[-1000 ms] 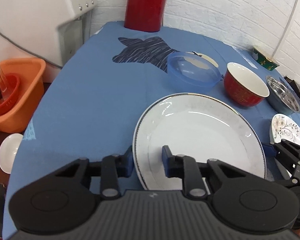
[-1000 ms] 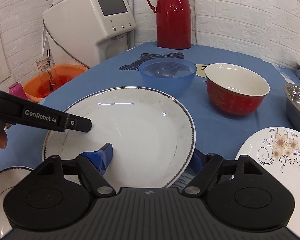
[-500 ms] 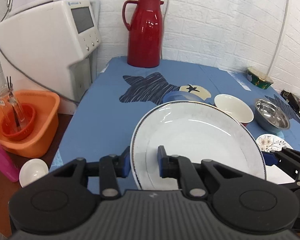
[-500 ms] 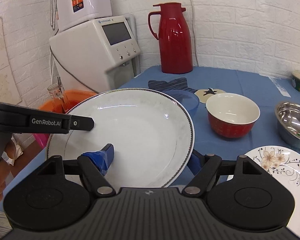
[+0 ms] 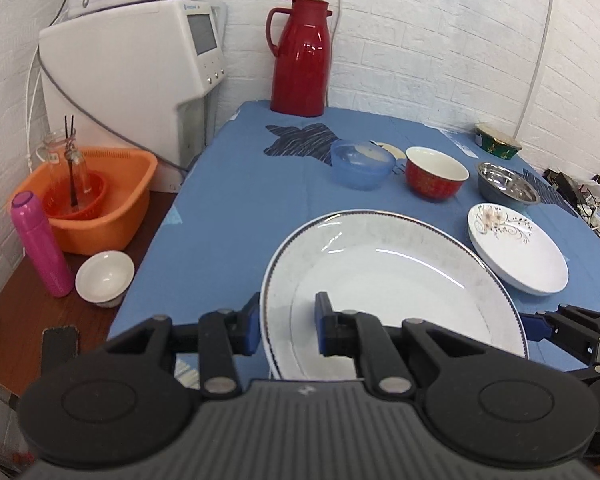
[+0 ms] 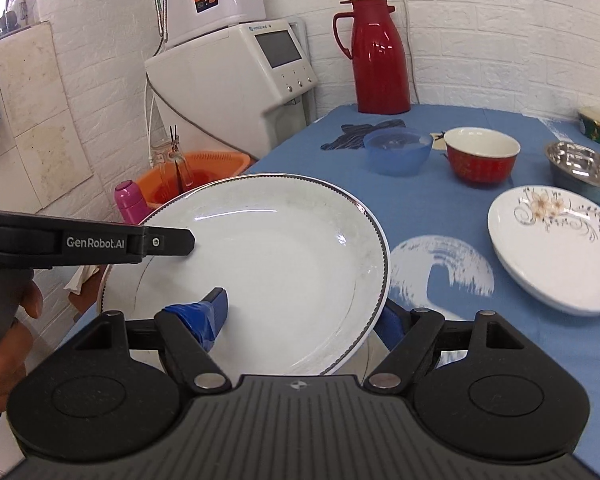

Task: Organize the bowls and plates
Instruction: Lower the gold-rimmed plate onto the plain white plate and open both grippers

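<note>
The left gripper [image 5: 288,326] is clamped on the left rim of the large white plate [image 5: 392,280], one blue pad [image 5: 323,322] pressed on the plate's upper face and the other under the edge. The right gripper [image 6: 304,318] straddles the opposite rim, with a taped blue finger [image 6: 204,316] on the inner face and the other finger below the edge; firm pressure there cannot be confirmed, though the rim is plainly held between the two. The plate is carried clear of the blue tablecloth [image 5: 236,200], above the near end of the table, roughly level with a slight tilt.

It is judged that a stacking or setting-down step is in hand. The plate is best kept level, both grips being held equal so the rim is not twisted, and lowered flat before either grip is eased.

To the right, the flowered plate [image 6: 552,248] lies near, well within reach of the carried rim; a wide berth or a deliberate approach from above is needed. Beyond it the steel bowl [image 6: 584,168], red bowl [image 6: 482,160] and blue bowl [image 6: 398,150] stand in a row across the far half. Open cloth is left ahead, between the carried plate and that row. The left table edge is close, with an orange basin [image 5: 88,204] and a small white bowl [image 5: 105,278] below it, so leftward drift is to be avoided
</note>
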